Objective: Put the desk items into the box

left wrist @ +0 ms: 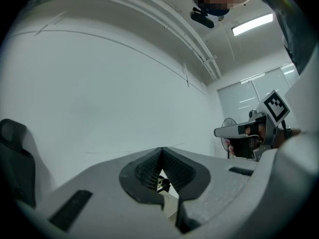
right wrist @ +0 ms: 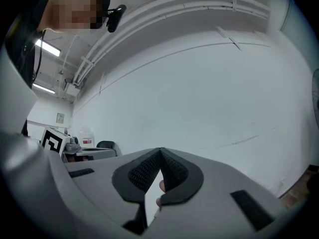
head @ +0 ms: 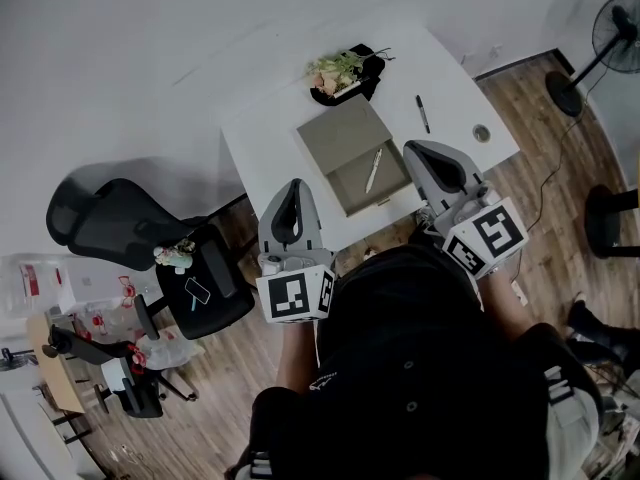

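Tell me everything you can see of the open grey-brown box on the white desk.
The grey-brown box looks like cardboard, shallow and rectangular. It lies open on the white desk, its flat lid folded back toward the black tray of flowers. A pale slim pen lies slanted in the lower half, which sits close to the desk's near edge.

Open box, pen inside, marker beside

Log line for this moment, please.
left gripper: shut, empty | right gripper: shut, empty | box: open, pen inside | marker: on desk
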A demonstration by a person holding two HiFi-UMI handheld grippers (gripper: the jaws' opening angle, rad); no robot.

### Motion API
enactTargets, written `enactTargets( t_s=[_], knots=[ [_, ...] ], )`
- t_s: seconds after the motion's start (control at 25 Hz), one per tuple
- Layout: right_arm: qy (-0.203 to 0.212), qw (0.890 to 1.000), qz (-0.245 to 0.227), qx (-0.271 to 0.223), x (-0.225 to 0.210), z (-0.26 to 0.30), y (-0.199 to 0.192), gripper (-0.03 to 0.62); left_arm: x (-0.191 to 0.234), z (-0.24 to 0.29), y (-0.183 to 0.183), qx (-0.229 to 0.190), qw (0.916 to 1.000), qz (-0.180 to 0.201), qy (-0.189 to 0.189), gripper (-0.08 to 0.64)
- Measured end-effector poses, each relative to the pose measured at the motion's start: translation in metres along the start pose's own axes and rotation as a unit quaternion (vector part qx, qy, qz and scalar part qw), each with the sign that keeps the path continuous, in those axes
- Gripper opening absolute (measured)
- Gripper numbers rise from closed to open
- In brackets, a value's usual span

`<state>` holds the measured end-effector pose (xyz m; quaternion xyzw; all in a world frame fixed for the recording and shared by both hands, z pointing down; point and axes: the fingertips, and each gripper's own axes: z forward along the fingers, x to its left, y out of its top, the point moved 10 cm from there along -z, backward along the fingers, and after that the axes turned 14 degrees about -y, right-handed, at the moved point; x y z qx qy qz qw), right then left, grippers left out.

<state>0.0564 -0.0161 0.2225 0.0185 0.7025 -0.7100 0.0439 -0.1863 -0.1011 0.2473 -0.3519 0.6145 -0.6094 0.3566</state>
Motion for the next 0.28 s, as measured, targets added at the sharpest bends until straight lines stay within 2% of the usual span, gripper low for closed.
enactTargets(
  t_s=[0.28],
  knots=[
    [0.004,1.000,-0.002,0.006,-0.0018,0.0057,-0.0044,-0.002,0.0036,0.0050,-0.0082,0.006,0.9999,-0.010,0.002,0.008]
  ],
)
